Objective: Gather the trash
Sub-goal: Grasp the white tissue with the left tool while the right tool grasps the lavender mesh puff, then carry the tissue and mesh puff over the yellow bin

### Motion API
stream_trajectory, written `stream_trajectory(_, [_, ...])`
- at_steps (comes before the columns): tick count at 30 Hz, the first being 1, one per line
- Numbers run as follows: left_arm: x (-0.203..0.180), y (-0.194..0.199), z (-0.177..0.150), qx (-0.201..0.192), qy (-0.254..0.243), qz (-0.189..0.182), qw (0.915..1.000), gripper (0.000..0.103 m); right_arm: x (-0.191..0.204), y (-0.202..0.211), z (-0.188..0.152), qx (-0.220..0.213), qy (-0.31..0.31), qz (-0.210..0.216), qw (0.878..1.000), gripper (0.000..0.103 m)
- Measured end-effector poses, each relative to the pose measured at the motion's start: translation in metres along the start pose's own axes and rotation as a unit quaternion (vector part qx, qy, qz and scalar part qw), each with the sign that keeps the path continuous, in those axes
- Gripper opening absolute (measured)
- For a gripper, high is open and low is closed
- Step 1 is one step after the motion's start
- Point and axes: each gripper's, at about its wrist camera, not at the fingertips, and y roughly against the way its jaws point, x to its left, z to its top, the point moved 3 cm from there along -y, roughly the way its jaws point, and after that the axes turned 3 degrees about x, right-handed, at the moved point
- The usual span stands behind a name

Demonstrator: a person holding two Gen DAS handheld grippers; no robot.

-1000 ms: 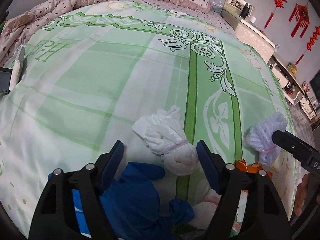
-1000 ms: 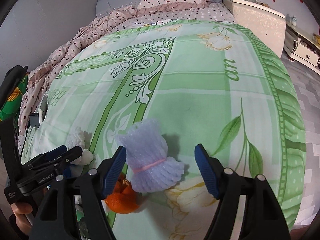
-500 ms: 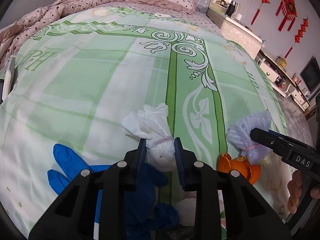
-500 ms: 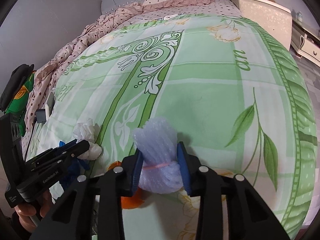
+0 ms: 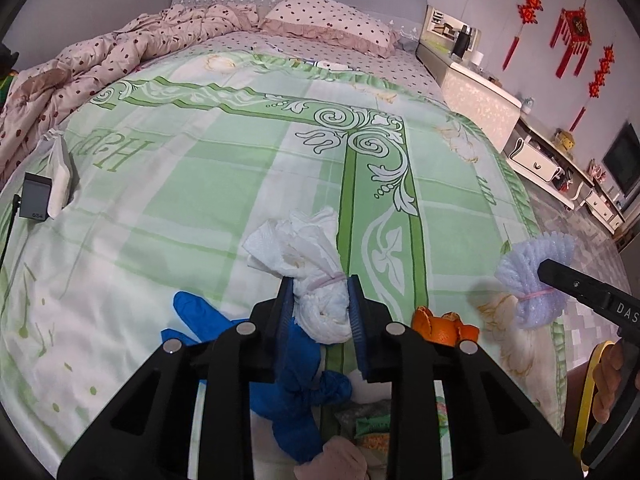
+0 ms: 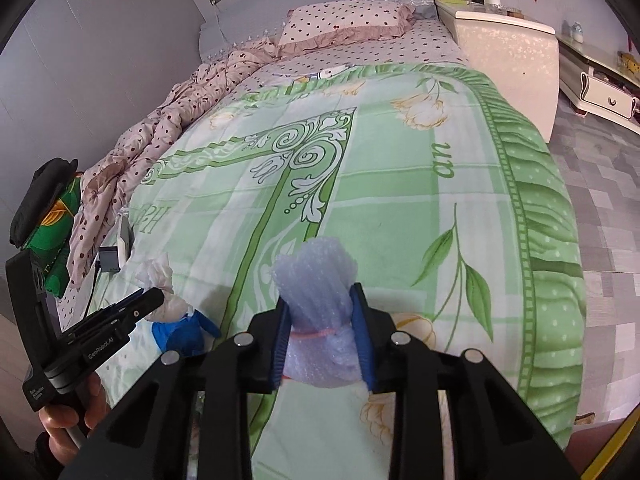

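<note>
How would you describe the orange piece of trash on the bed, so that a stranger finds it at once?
Look at the near end of the green floral bedcover. The orange peel lies there between the white tissue bundle and the pale purple foam net bundle. It is the only bright orange, curled scrap; the others are tied bundles.

A white tissue bundle [image 5: 316,276], tied with a pink band, and a lilac foam-net bundle [image 6: 320,316], banded likewise, are each held above the green bedspread. Orange peel [image 5: 444,328] and a blue glove [image 5: 288,364] lie there.
</note>
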Motion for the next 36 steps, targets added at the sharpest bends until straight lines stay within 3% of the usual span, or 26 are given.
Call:
stream_trajectory(7, [-0.020, 0.073, 0.004, -0.037, -0.020, 0.012, 0.9990, 0.025, 0.009, 0.077, -0.003, -0.039, -0.002, -0.007, 0.999, 0.027])
stream_trajectory(19, [-0.096, 0.171, -0.004, -0.076, -0.057, -0.019, 0.9953, 0.026, -0.009, 0.204, -0.021, -0.108, -0.016, -0.021, 0.994, 0.027])
stream_trajectory(26, [-0.159, 0.199, -0.019, -0.084, -0.093, -0.045, 0.9910, 0.026, -0.039, 0.266, -0.041, -0.137, -0.032, -0.046, 0.989, 0.027])
stream_trajectory(36, [-0.262, 0.208, -0.054, -0.071, -0.147, -0.091, 0.9823, 0.026, -0.111, 0.317, -0.078, -0.149, -0.085, -0.089, 0.981, 0.027])
